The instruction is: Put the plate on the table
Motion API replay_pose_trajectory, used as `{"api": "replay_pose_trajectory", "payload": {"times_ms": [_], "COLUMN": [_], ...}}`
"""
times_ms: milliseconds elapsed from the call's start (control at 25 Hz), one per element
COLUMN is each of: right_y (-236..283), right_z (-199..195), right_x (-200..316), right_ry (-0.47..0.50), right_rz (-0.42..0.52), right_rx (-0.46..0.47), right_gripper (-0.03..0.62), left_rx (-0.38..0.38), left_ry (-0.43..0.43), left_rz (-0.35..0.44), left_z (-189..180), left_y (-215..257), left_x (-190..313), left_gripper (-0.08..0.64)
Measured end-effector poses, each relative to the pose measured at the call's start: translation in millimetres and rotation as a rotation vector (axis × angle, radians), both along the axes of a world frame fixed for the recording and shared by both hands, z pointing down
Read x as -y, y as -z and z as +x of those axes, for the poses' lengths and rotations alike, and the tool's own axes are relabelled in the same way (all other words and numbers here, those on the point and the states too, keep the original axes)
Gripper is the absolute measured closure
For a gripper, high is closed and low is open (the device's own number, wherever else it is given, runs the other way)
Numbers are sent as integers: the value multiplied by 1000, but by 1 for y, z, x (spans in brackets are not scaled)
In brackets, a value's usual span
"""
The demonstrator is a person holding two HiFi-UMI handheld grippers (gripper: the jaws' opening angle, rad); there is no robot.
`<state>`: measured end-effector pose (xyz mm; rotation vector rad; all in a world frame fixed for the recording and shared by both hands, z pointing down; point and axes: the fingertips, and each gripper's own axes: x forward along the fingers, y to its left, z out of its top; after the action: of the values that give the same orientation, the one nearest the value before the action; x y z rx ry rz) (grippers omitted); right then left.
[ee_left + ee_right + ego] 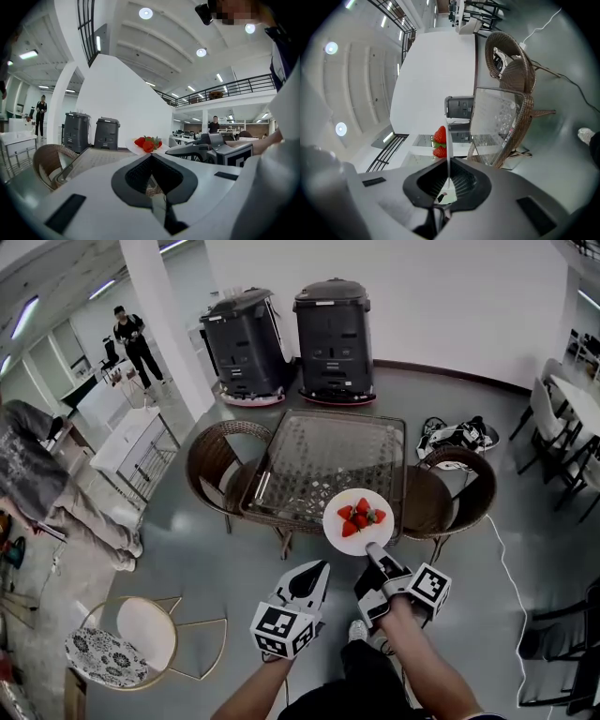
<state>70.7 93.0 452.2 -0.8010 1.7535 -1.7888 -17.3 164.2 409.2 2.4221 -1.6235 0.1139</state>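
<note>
We grip the plate (pixel 361 546) by its near rim in the right gripper (pixel 373 551), jaws clamped on it, above the table's (pixel 319 460) front edge and not yet set down. It looks thin, stiff and breakable, and the loose strawberries (pixel 361 517) call for level carrying. The left gripper (pixel 316 568) is closed on nothing, short of the table. Only the right gripper view shows the rim edge-on between the jaws. Only the left gripper view shows the plate clear above the tabletop.

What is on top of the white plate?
Red strawberries with green leaves lie piled on the plate. The right gripper clamps the near rim and hides that spot.
</note>
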Motion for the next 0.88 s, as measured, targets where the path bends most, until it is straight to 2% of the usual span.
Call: {"api": "replay_pose_trajectory", "payload": {"times_ms": [240,520,880], "right_y": [-11,-13,-25], "right_z": [-8,-20,-17], "right_x": [77,147,223], "right_ry": [32,56,-5], "right_rz": [-30,-49,-44], "right_rx": [-8,-12,-34], "right_gripper": [574,574,574], "left_rx": [1,3,4], "left_ry": [28,51,21], "left_rz": [-28,-42,-59], "left_z": [-3,-10,-20], "left_y": [-8,-7,-21], "left_x": [77,144,209], "left_gripper": [554,554,554]}}
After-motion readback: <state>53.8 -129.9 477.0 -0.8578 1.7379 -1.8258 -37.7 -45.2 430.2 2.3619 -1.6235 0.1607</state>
